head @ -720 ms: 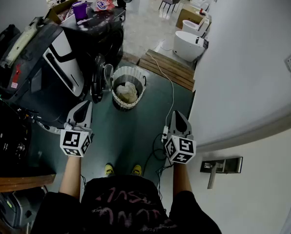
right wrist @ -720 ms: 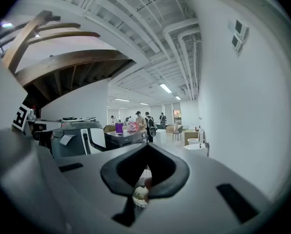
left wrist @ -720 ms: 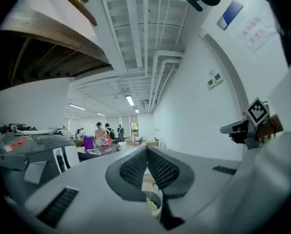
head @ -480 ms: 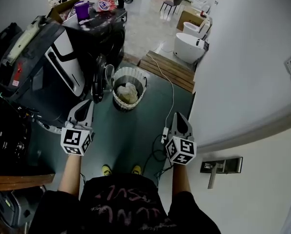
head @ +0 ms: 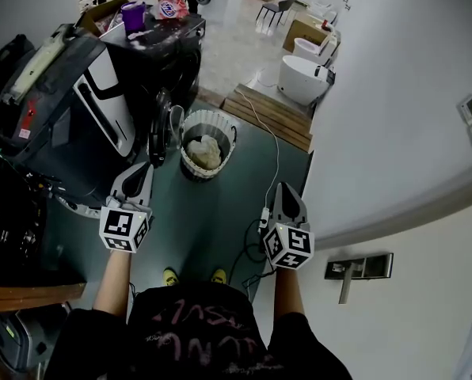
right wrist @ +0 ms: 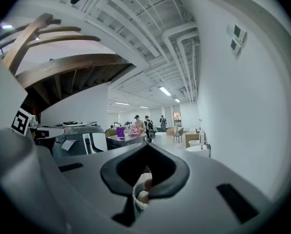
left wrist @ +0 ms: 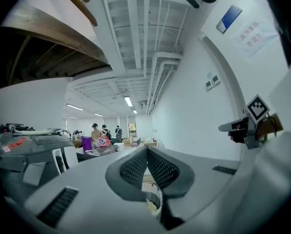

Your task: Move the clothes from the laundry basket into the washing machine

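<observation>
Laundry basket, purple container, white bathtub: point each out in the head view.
laundry basket (head: 198, 170), head view, on its near ribbed wall.
purple container (head: 131, 16), head view, on its side.
white bathtub (head: 303, 79), head view, on its outer wall.

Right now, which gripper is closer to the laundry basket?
Left, it seems. The left gripper is just short of the laundry basket, toward its left side; the right gripper is farther back, off to its right. Both are shut and empty.
</observation>
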The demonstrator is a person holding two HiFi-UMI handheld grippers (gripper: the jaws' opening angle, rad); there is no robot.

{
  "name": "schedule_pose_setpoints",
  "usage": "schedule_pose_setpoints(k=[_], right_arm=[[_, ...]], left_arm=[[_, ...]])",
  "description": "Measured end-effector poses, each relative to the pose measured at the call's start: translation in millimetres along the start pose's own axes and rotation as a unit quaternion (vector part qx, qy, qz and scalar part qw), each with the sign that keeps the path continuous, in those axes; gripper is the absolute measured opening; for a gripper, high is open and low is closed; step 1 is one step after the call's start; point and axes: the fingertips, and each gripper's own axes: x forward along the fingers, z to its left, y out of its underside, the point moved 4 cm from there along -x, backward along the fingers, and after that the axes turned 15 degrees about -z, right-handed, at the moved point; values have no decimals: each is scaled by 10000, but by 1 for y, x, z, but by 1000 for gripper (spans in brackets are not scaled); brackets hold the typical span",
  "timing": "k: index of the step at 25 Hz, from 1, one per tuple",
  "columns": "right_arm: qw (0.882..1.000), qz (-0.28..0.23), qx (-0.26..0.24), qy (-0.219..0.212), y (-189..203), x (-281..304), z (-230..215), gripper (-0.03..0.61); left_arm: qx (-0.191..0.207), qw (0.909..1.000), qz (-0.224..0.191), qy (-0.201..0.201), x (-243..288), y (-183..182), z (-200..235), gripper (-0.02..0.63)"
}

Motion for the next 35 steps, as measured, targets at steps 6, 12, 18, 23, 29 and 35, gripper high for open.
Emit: schedule_pose_setpoints(k=[6, 12, 18, 23, 29, 35], right_arm=[[9999, -62, -22, -128, -3, 0, 9, 37], [9997, -77, 80, -225, -2, -3, 9, 151], [9991, -47, 171, -387, 5, -3, 15, 284], [9990, -32, 238, -369, 9, -5, 17, 339], [9992, -15, 279, -287, 12, -10, 22, 339], [9996, 24, 208, -186, 16, -16, 35, 322]], left_arm=[[4, 10000, 25, 56, 1, -1, -2, 15], [-116, 9998, 35, 140, 0, 1, -3, 170], [-173, 9998, 31, 13, -6, 3, 6, 225], [-171, 9998, 77, 39, -11, 5, 8, 229], [-185, 9997, 109, 67, -18, 6, 13, 229], [-245, 9994, 119, 217, -24, 11, 22, 229]])
